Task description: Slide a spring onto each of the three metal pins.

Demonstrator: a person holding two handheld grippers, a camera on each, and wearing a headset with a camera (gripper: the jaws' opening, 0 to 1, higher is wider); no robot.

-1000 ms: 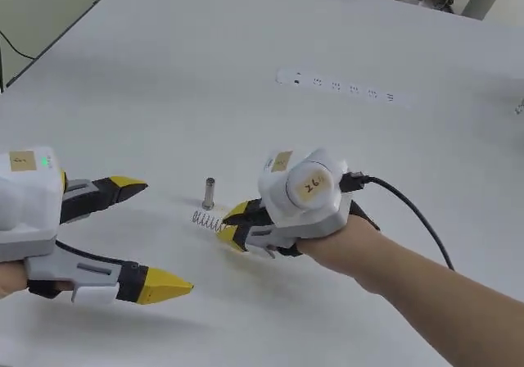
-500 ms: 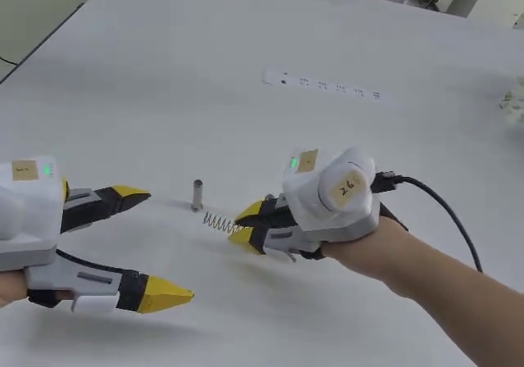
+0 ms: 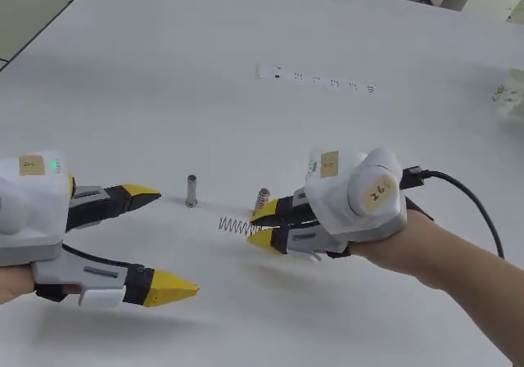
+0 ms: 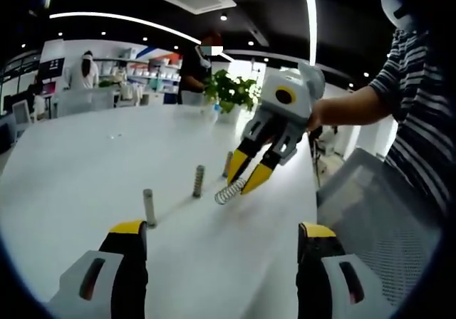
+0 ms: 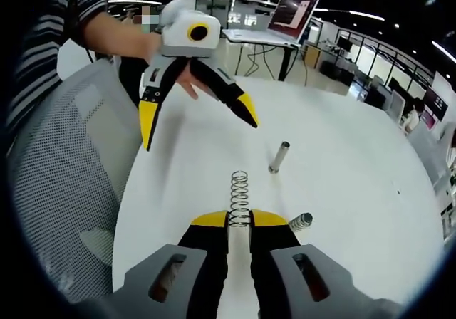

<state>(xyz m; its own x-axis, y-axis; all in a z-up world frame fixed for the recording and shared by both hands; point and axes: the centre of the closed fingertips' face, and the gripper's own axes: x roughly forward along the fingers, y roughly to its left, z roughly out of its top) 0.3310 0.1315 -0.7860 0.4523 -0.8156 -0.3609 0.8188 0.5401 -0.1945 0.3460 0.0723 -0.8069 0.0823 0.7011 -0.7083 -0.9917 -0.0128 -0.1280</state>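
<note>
Head view: open tabletop (image 3: 164,97) runs across the upper half of the frame, with a flat power strip (image 3: 315,79) at upper centre the one low obstacle there. Mid-frame, the lane between the wide-spread left gripper (image 3: 168,240) and the right gripper (image 3: 255,226) is tight. A bare pin (image 3: 191,191) stands upright near the left gripper's upper jaw tip, a spring-covered pin (image 3: 262,197) stands just behind the right gripper's tips, and the spring (image 3: 233,225) juts leftward into the gap from the right's pinched jaws. Lower centre is bare table; a cable (image 3: 434,174) trails off at right.
</note>
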